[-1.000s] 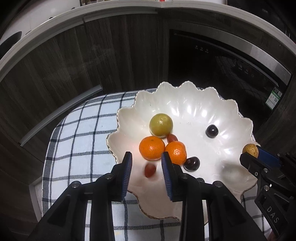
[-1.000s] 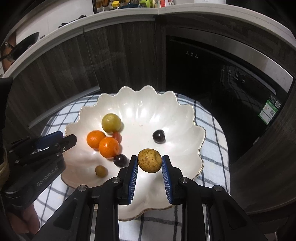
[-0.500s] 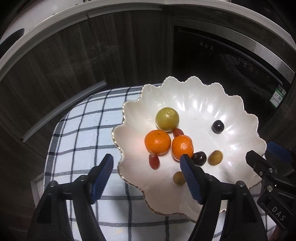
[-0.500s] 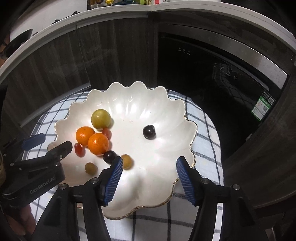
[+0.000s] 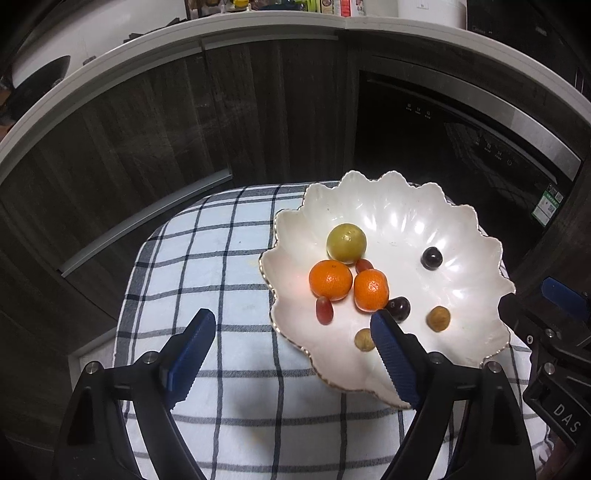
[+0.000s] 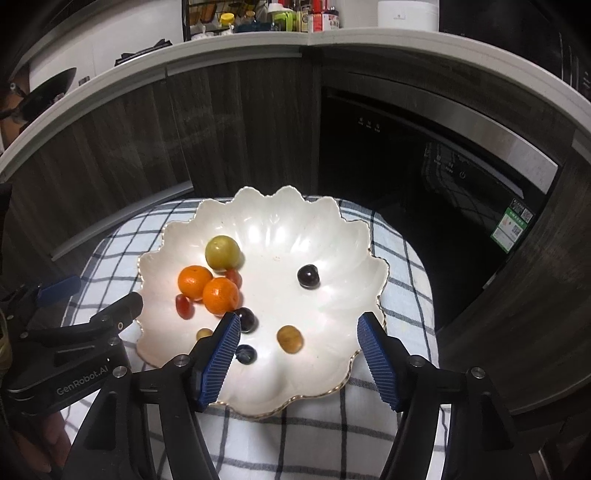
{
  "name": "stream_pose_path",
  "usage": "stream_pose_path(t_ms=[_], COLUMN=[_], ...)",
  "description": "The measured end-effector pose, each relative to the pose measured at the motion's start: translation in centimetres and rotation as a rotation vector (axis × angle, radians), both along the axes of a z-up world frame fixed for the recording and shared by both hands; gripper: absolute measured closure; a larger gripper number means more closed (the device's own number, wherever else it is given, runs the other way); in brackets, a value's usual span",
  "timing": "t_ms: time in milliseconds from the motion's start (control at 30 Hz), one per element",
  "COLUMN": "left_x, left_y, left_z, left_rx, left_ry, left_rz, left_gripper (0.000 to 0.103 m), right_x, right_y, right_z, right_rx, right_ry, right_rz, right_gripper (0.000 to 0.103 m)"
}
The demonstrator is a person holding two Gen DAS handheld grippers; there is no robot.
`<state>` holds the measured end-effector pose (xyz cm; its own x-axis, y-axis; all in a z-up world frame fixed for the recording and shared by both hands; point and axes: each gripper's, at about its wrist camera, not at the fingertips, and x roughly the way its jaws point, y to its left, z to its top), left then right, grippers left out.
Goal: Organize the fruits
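Note:
A white scalloped bowl (image 5: pixel 399 206) (image 6: pixel 332 254) stands on a checked cloth. In it lie a green-yellow round fruit (image 5: pixel 346 243) (image 6: pixel 222 252), two oranges (image 5: pixel 330 279) (image 5: pixel 371 289) (image 6: pixel 194 281), red grapes (image 5: pixel 324 310) (image 6: pixel 183 306), dark cherries (image 5: pixel 431 257) (image 6: pixel 308 276) and small brown fruits (image 5: pixel 439 318) (image 6: pixel 290 338). My left gripper (image 5: pixel 291 328) is open and empty above the bowl's near left rim. My right gripper (image 6: pixel 297 332) is open and empty above the bowl's near side.
The checked cloth (image 5: pixel 207 266) (image 6: pixel 402 280) covers a small table. Dark wooden cabinets (image 5: pixel 147 129) and a built-in appliance (image 6: pixel 424 155) stand behind. A worktop (image 6: pixel 295 22) with bottles runs above them.
Both grippers opened and drew back and up. The right gripper let go of a brown fruit, which now lies in the bowl. The left released a red grape.

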<state>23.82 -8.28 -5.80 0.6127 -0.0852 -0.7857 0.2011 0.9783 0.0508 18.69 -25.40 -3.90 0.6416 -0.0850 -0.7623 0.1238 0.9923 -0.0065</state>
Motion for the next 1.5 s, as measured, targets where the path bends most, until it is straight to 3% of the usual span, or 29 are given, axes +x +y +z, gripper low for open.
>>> stream_pose_path(t_ms=[533,1500], left_x=[-4.7,-15.4], left_y=[2.5,5.3], left_z=[3.1,5.5], left_rx=[-0.035,-0.065], left_ry=[-0.043,-0.094], left_rz=[0.012,0.0], left_gripper=[0.017,0.017], right_x=[-4.5,-14.6], right_y=[1.3,3.1], right_z=[2.6,4.2], right_rx=[0.011,0.043], right_ry=[-0.061,-0.095], right_rz=[-0.005,-0.014], right_gripper=[0.036,0.036])
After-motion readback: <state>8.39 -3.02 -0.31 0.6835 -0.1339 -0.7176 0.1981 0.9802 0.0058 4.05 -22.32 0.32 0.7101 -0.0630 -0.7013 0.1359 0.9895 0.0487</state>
